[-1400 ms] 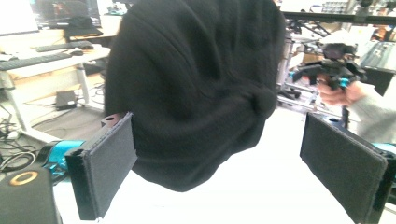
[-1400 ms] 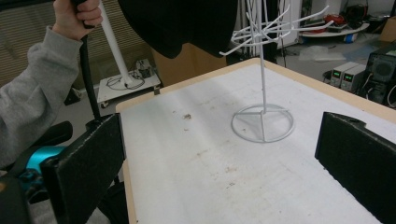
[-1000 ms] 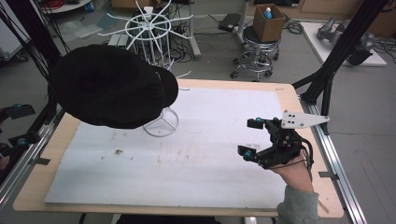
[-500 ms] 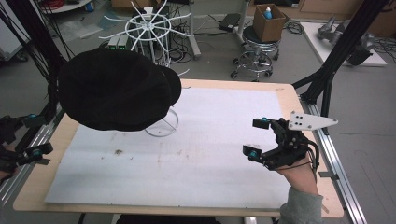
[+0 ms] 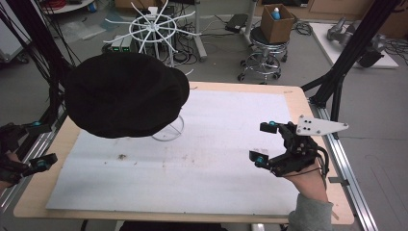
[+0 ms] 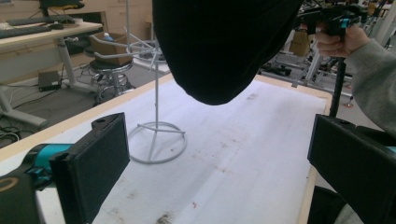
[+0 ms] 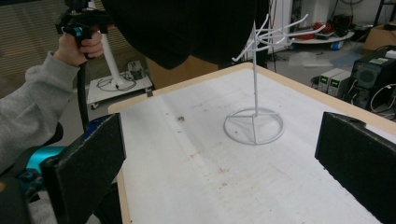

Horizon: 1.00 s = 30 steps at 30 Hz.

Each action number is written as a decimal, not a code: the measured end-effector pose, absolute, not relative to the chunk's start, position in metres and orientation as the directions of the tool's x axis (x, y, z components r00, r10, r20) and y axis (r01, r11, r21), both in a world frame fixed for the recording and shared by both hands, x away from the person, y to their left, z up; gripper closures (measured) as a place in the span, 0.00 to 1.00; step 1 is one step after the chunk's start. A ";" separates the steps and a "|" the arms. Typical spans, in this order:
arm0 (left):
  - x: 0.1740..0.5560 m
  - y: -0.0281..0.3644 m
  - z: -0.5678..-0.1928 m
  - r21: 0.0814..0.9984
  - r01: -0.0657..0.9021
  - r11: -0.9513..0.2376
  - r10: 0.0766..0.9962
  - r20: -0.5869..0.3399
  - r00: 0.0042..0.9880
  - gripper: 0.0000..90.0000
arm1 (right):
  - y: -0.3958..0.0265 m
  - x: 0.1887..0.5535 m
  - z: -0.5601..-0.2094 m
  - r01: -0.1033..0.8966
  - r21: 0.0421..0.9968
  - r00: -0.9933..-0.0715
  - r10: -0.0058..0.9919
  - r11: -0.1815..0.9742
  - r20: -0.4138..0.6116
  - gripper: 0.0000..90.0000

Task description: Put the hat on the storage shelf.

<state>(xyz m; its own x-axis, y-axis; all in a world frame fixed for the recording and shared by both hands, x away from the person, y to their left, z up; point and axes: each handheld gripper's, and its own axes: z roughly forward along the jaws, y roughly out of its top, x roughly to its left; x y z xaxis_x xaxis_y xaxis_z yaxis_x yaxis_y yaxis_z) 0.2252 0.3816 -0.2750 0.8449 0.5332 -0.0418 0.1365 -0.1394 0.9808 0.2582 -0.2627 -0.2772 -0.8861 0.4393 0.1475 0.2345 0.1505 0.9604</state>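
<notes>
A black hat (image 5: 127,94) rests on top of a white wire stand (image 5: 168,130) at the table's back left. My left gripper (image 5: 39,143) hovers at the left table edge, apart from the hat. Its jaws have just been opening and stand open with nothing between them. In the left gripper view, the gripper (image 6: 224,168) faces the stand's base ring (image 6: 156,142), with the hat (image 6: 224,46) above. My right gripper (image 5: 263,142) stands open and empty over the table's right side. In the right gripper view, the gripper (image 7: 224,161) looks toward the stand (image 7: 254,126) and hat (image 7: 187,28).
A white mat (image 5: 226,144) covers the wooden table. Behind the table, on the floor, stand a second white wire rack (image 5: 154,29) and a stool (image 5: 262,60) bearing a cardboard box (image 5: 277,21). Black frame posts (image 5: 346,62) rise at the right.
My left gripper has come lower and further into view at the left table edge. The hat stays on the stand and my right gripper keeps its place.
</notes>
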 end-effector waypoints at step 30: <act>0.227 0.376 -0.276 0.978 0.157 -0.136 0.547 -0.058 0.835 0.06 | -0.265 0.257 -0.277 0.221 0.966 -0.881 0.452 0.135 0.138 0.01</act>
